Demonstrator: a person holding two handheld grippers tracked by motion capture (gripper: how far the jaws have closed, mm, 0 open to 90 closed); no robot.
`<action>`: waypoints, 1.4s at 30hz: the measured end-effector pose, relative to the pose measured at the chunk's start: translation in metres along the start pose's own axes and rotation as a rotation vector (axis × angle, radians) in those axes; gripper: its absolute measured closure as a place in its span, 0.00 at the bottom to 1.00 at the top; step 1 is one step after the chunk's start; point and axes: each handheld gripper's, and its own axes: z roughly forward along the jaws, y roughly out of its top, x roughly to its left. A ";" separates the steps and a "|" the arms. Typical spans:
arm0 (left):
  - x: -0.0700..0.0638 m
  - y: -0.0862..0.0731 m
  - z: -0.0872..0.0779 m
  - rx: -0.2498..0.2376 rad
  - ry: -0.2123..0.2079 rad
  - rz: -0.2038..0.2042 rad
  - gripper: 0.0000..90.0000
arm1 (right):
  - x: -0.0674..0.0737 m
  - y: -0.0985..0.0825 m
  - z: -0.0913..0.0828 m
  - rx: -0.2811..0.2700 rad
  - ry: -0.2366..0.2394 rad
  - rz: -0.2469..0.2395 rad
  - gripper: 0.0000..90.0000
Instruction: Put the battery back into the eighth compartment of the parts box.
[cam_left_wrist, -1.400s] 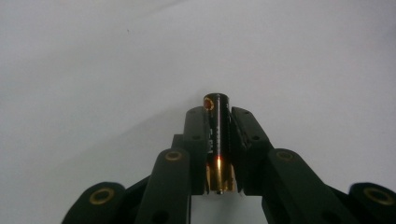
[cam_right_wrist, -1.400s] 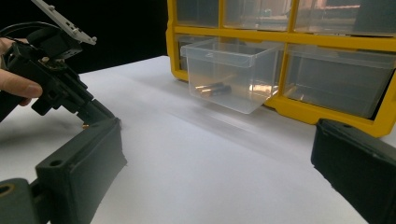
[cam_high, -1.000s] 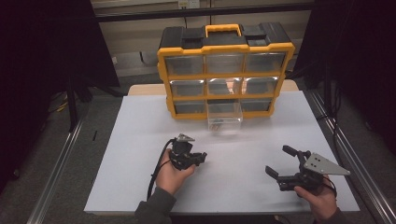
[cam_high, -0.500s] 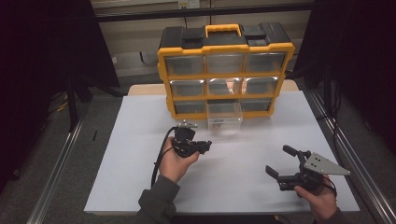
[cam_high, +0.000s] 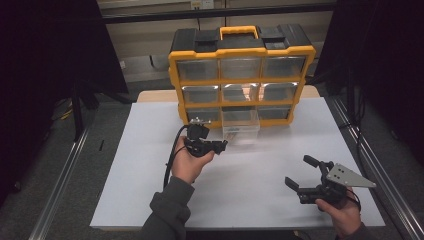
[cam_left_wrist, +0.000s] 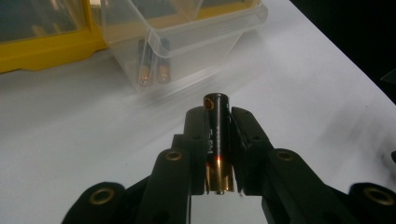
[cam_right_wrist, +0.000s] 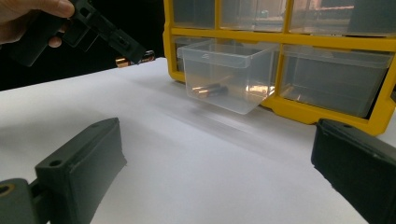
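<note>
L hand-held gripper (cam_left_wrist: 218, 154) pinching battery (cam_left_wrist: 216, 135) lengthwise, above desk (cam_high: 150, 150), drawer (cam_high: 240, 125) at 1 o'clock w/ batteries inside. Suggest: approach over drawer rim, tilt nose-down, release low. R hand-held gripper (cam_high: 305, 175) spread, idle at 4 o'clock.

The high view looks forward and down from above the tabletop's (cam_high: 150, 150) near edge, taking in the whole surface up to the yellow organizer (cam_high: 242, 75) at the far edge. The left gripper view rides close, looking along its claw (cam_left_wrist: 217, 140) toward the pulled-out clear drawer (cam_left_wrist: 187, 37). The right gripper view sits low near the tabletop (cam_right_wrist: 187, 163), facing the organizer (cam_right_wrist: 327, 42). All three share that drawer (cam_right_wrist: 224, 77).
</note>
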 end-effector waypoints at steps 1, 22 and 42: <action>0.000 0.001 0.000 -0.005 0.004 0.005 0.86 | 0.000 0.000 0.000 0.000 0.000 0.000 0.02; -0.002 0.029 -0.002 -0.022 0.005 0.005 0.86 | -0.001 0.000 -0.001 -0.006 0.003 -0.003 0.02; -0.004 0.051 0.001 -0.028 0.007 0.014 0.86 | -0.002 0.001 -0.002 -0.019 0.005 0.004 0.02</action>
